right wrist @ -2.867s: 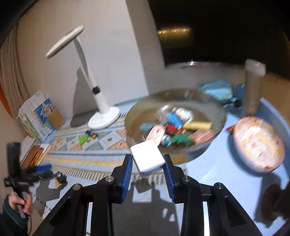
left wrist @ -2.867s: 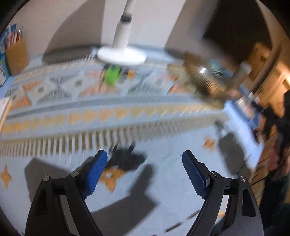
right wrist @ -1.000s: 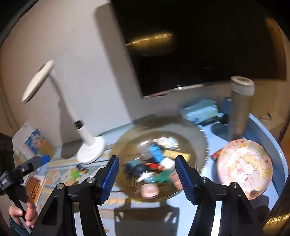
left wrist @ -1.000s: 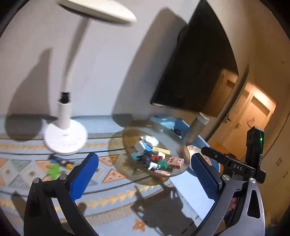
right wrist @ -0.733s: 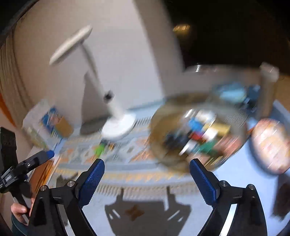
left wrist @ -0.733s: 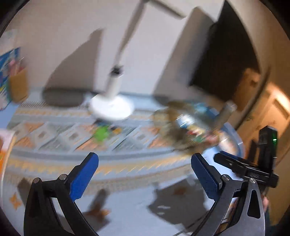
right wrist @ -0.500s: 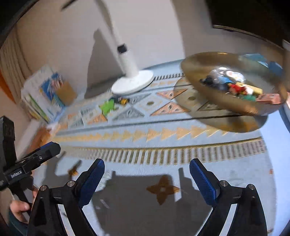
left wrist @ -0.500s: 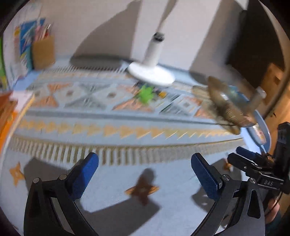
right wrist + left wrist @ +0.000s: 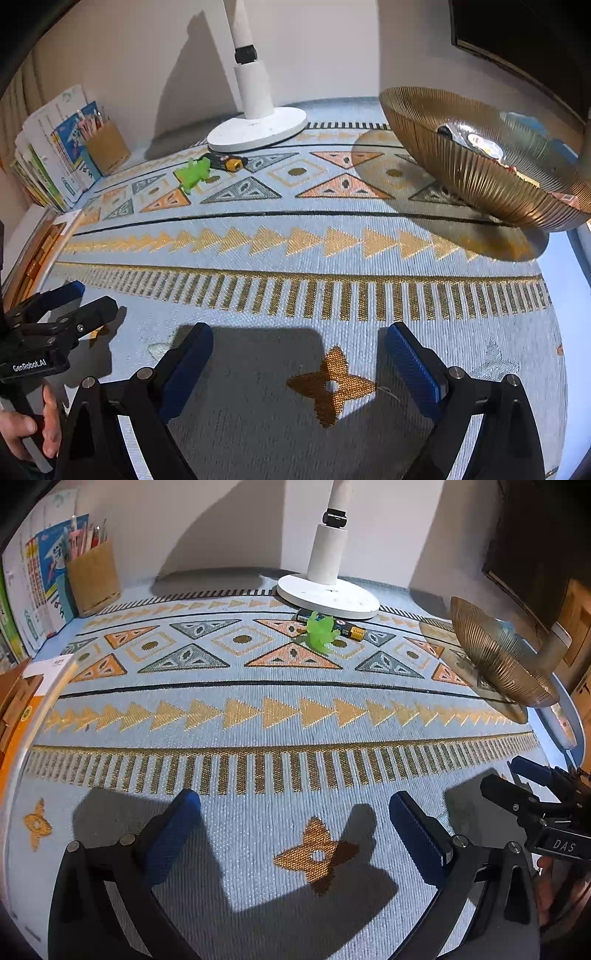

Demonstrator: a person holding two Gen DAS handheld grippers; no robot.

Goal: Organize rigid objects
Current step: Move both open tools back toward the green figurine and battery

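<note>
A green toy figure (image 9: 320,632) (image 9: 192,171) lies on the patterned cloth beside a black and yellow battery (image 9: 345,627) (image 9: 226,162), just in front of the white lamp base (image 9: 328,596) (image 9: 258,129). A ribbed golden bowl (image 9: 476,173) (image 9: 498,661) at the right holds several small items. My left gripper (image 9: 295,814) hovers open over the near cloth, nothing between its blue pads. My right gripper (image 9: 298,341) is likewise open and empty, low over the near cloth. Each gripper shows at the edge of the other's view.
A brown pen holder (image 9: 94,578) (image 9: 107,147) and upright books (image 9: 40,587) stand at the back left. An orange box (image 9: 14,709) sits at the left table edge. A dark screen (image 9: 524,40) hangs behind the bowl. A hand (image 9: 29,432) grips the left tool's handle.
The right gripper let go of the white charger cube it held earlier and opened wide. Both grippers swung away from the bowl and dropped low over the near cloth.
</note>
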